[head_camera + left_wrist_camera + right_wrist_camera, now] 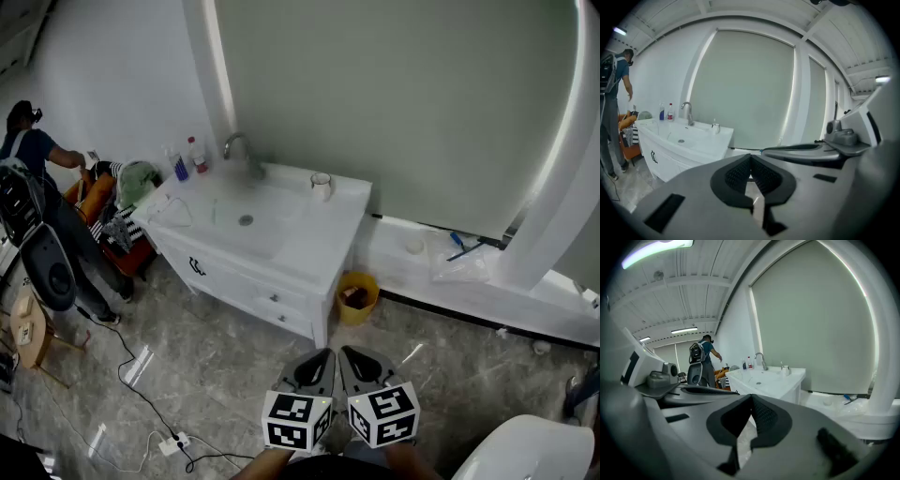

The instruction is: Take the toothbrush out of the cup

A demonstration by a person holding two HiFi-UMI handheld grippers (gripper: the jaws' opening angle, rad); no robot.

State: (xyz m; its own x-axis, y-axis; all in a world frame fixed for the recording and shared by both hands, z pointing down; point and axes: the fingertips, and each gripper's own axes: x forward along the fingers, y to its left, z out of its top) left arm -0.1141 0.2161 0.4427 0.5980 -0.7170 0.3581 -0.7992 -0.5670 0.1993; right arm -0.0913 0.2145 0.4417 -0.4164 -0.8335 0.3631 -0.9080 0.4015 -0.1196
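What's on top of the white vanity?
On the vanity: a cup at one end by the wall, a faucet behind the basin, a blue bottle and a red-capped bottle at the other end. What the cup holds is too small to tell.

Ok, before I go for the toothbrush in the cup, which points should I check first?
1. Cup located: ok, it stands at the back right of the sink counter.
2. Toothbrush visible in the cup: cannot tell, too small from here.
3. Left gripper empty: ok, jaws together with nothing between them.
4. Right gripper empty: ok, jaws together with nothing between them.
5. Jaws ready to grasp: not ok, both are shut.
6. Cup close enough: not ok, both grippers are over the floor, well short of the counter.
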